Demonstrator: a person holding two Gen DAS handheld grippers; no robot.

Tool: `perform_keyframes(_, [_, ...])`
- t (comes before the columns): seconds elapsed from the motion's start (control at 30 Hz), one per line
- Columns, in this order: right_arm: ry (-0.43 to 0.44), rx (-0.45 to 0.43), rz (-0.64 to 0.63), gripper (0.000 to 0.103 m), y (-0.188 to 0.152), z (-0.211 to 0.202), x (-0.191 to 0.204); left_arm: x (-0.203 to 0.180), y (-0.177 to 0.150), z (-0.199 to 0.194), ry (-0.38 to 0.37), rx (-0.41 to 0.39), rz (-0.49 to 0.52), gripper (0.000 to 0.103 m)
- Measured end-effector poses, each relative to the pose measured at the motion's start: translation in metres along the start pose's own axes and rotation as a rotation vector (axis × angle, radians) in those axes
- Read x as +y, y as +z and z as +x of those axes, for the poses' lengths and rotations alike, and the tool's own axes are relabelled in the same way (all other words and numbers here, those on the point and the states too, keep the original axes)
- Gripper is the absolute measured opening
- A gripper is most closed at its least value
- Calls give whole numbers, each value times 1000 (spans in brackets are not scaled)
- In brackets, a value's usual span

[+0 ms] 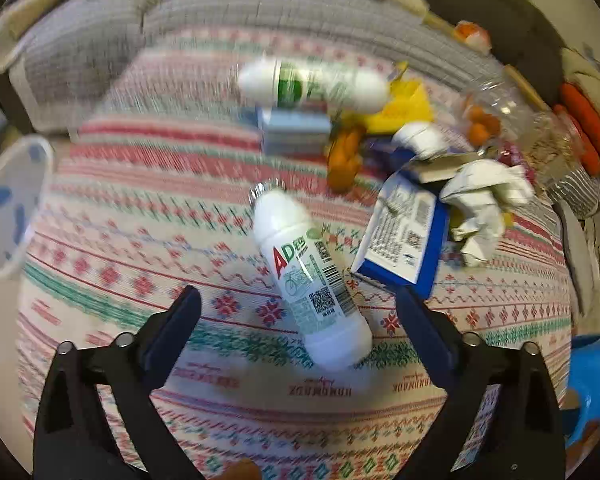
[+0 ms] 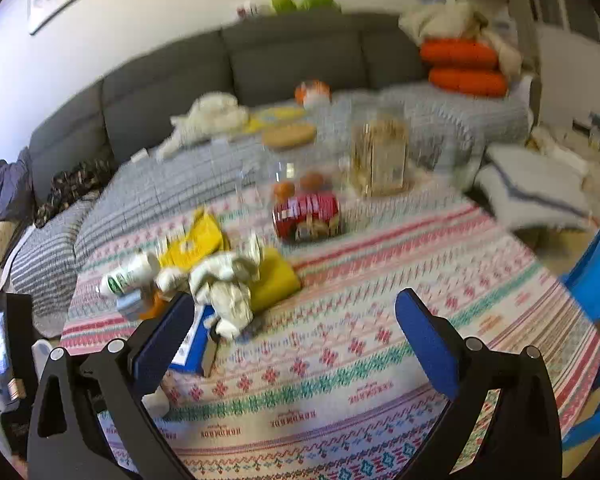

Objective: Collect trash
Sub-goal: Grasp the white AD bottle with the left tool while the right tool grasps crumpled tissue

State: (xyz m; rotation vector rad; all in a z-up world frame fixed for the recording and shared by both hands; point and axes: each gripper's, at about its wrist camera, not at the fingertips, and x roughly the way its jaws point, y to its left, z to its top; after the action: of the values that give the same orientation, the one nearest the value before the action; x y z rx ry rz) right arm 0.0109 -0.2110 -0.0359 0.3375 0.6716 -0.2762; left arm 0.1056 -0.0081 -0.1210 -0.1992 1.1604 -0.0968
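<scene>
Empty drink bottle lined up for the left gripper

The left gripper [image 1: 298,300], jaws spread wide and holding nothing, frames a white AD bottle [image 1: 310,276] lying on the patterned tablecloth [image 1: 100,280]; likely light, smooth and apt to roll, so best pinched across its labelled middle. Farther off, crumpled paper [image 2: 228,288] lies beyond the right gripper [image 2: 294,304], also wide apart and empty.

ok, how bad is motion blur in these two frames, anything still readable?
Left wrist: the near AD bottle is sharp, its label and QR code legible; the far bottle and the tablecloth pattern smear sideways. Right wrist: soft throughout, the red can and the jar streaked, print unreadable. Both views show strong fisheye bending and dark corners.
</scene>
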Motion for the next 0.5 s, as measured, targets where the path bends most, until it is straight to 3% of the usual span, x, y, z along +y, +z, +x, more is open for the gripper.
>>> perform_keyframes(0.1, [17,101,59,98,-1,20,-8,3,4,17,-20,53,-29,82])
perform_keyframes(0.17, [24,158,94,98,-3,34,-11,2,4,25,-24,92,-17,67])
perform_keyframes(0.2, [27,176,105,98,-4,39,-11,1,4,25,-13,81,1,66])
perform_keyframes(0.27, [38,209,122,98,-5,48,-10,0,2,24,-8,66,33,46])
perform_keyframes(0.5, [65,267,83,98,-12,72,13,36,4,-17,-71,25,35,38])
